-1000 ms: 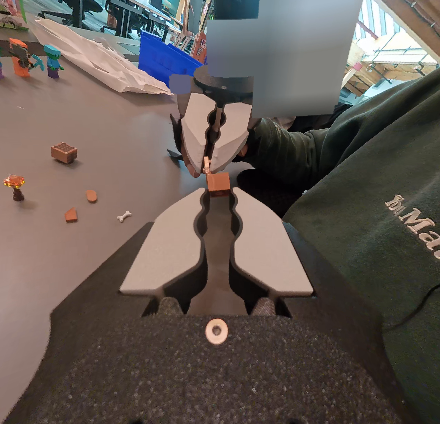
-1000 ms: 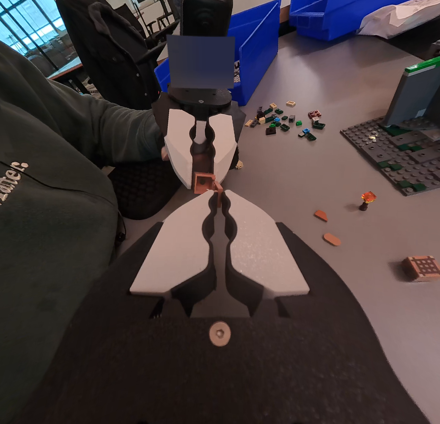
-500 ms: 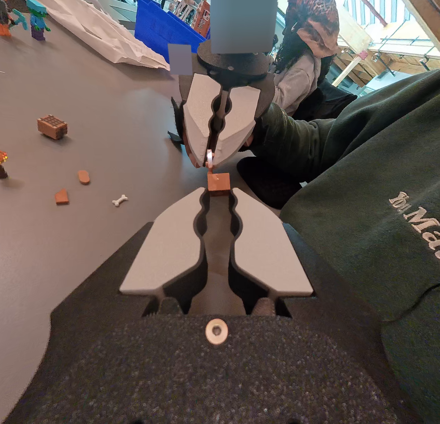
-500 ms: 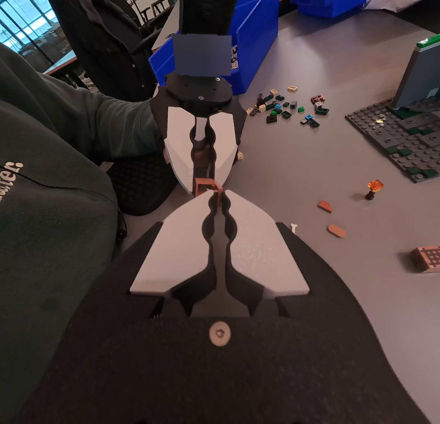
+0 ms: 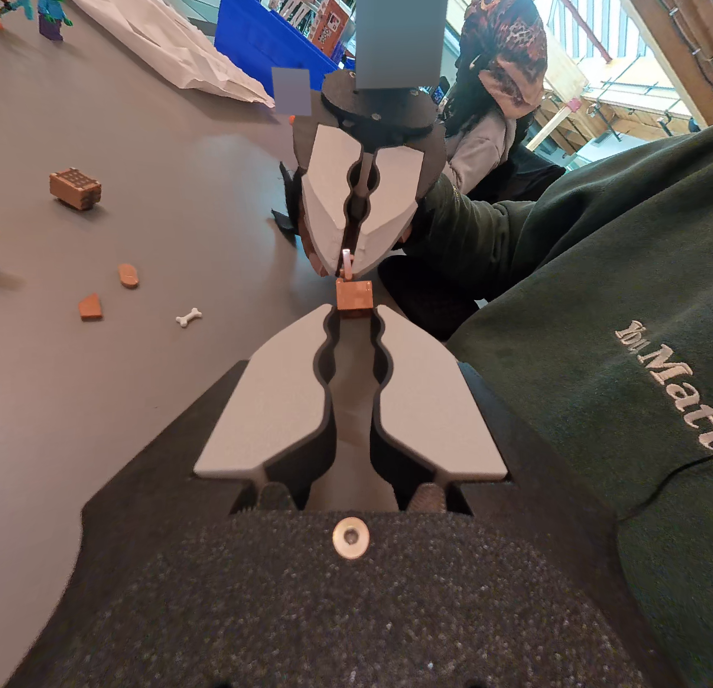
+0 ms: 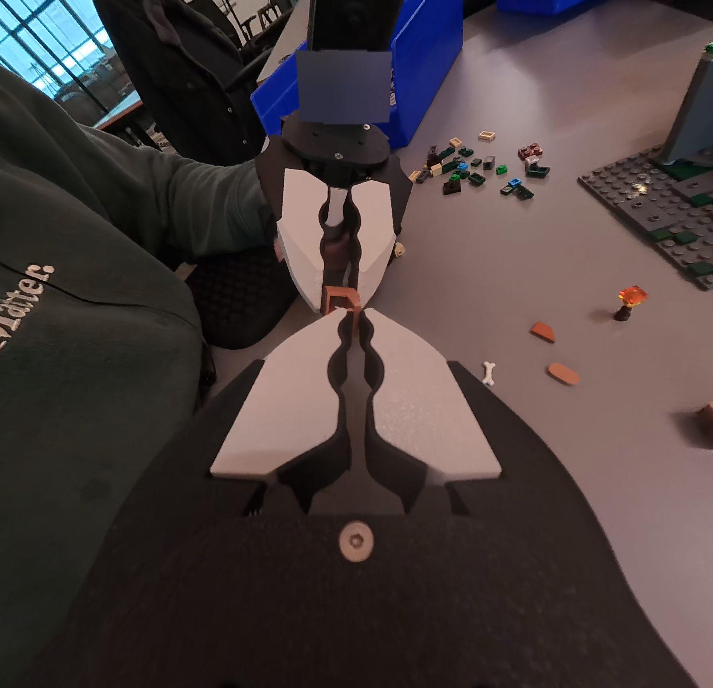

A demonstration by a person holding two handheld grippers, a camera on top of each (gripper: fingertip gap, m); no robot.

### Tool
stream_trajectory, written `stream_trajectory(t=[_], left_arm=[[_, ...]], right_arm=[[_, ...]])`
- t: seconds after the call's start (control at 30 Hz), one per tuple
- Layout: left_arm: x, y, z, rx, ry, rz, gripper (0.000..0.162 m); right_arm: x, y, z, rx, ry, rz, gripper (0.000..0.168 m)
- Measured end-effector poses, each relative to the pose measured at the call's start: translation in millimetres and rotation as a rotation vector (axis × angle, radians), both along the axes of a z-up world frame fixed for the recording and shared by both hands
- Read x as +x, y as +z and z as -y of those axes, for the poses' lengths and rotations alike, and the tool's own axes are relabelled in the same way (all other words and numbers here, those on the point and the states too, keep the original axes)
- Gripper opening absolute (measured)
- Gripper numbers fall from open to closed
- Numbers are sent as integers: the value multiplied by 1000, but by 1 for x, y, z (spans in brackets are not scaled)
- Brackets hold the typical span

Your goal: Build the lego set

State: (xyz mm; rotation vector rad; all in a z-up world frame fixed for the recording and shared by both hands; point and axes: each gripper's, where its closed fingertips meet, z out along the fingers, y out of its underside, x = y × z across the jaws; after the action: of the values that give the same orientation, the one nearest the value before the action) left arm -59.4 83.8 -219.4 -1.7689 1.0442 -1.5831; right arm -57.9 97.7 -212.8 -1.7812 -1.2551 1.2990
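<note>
Left gripper (image 5: 353,309) is pinching the little brown block (image 5: 353,294) right at its fingertips. Right gripper (image 6: 355,311) is clamped on a thin brown piece (image 6: 355,319) butted against that block, tip to tip above the table (image 5: 135,160).

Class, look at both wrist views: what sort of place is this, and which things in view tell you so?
Probably a shared office or workshop. A grey table holds blue storage bins and loose lego pieces, a black office chair stands behind with big windows, and another person sits nearby.
</note>
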Motion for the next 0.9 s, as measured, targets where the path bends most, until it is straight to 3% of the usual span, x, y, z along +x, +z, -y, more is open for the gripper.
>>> stream_trajectory(t=[0.9], left_arm=[[0, -2, 1, -10, -12, 0, 16]], right_arm=[[3, -4, -2, 0, -10, 7, 3]])
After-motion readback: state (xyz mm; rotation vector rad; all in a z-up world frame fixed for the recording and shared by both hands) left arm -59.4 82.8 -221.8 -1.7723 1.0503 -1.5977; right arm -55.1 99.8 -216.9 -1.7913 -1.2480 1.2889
